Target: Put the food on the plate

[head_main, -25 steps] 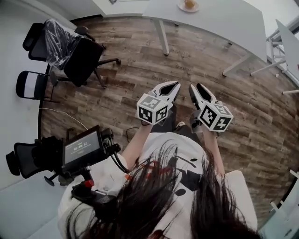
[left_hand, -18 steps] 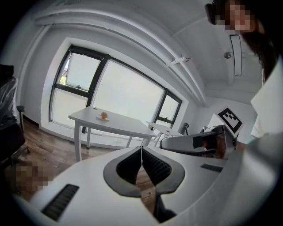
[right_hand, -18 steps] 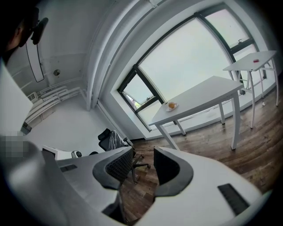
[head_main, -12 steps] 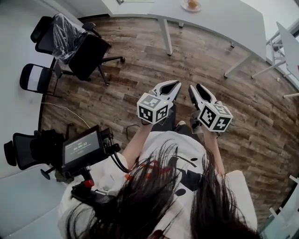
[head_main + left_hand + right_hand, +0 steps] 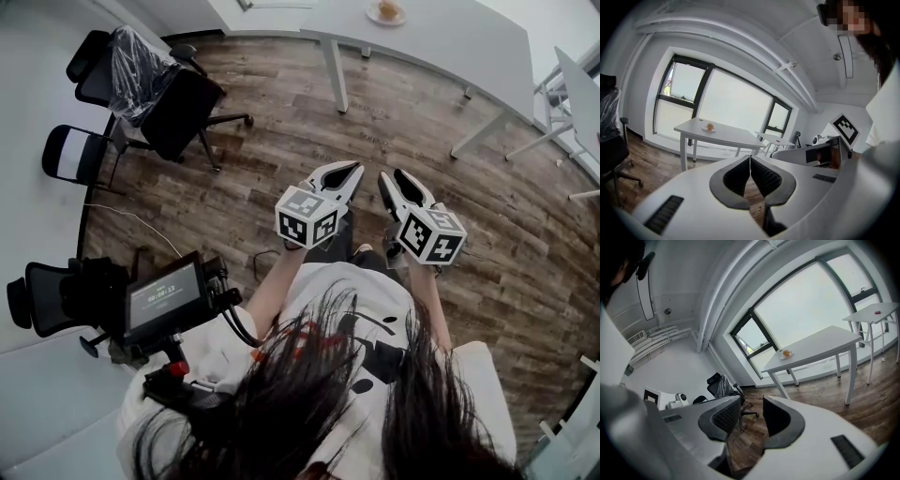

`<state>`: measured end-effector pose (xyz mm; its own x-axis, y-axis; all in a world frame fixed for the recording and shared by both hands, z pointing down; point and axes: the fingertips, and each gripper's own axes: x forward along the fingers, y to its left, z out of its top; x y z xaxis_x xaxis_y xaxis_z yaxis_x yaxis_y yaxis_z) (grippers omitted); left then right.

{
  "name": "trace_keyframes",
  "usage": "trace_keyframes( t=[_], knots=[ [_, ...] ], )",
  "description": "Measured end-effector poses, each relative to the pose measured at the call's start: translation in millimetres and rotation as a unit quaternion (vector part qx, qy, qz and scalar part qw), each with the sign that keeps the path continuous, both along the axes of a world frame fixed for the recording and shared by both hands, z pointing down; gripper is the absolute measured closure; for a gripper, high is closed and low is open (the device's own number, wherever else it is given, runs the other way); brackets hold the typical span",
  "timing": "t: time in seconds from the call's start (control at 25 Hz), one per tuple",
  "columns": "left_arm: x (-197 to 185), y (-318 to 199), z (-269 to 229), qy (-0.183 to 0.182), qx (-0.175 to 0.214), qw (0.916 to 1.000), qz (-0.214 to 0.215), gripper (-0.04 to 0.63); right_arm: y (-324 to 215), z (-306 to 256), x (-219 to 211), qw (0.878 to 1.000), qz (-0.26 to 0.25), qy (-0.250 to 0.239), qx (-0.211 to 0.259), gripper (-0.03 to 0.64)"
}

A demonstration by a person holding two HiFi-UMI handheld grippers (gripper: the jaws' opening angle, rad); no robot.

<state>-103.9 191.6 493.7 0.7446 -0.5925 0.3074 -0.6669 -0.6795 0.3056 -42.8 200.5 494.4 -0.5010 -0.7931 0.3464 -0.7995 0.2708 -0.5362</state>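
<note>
A small plate (image 5: pixel 385 12) with an orange-brown piece of food on it stands on a white table (image 5: pixel 450 42) far across the room. The left gripper view shows the same plate (image 5: pixel 709 127), and so does the right gripper view (image 5: pixel 786 354). I stand on the wooden floor well short of that table. My left gripper (image 5: pixel 354 169) (image 5: pixel 750 158) is shut, tips touching, with nothing in it. Beside it, at chest height, my right gripper (image 5: pixel 396 174) (image 5: pixel 752 401) is closed down to a narrow slit and holds nothing. Both point toward the table.
Black office chairs (image 5: pixel 159 94) stand at the left, one under a plastic wrap, and another chair (image 5: pixel 66 159) is near the wall. A rig with a small screen (image 5: pixel 167 295) hangs at my left side. A second white table (image 5: pixel 577 84) is at the right.
The head view has shifted slightly, so the chairs and the table sit a little differently in it. Both grippers are held as before, still closed.
</note>
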Motion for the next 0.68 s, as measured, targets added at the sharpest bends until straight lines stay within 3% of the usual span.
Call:
trace_keyframes(
  t=[0.68],
  knots=[
    [8.0,-10.1,4.4,-0.002,-0.005,1.0000,0.008,0.589,-12.6,4.4,8.2,1.000,0.006,0.001,-0.005,0.460]
  ],
)
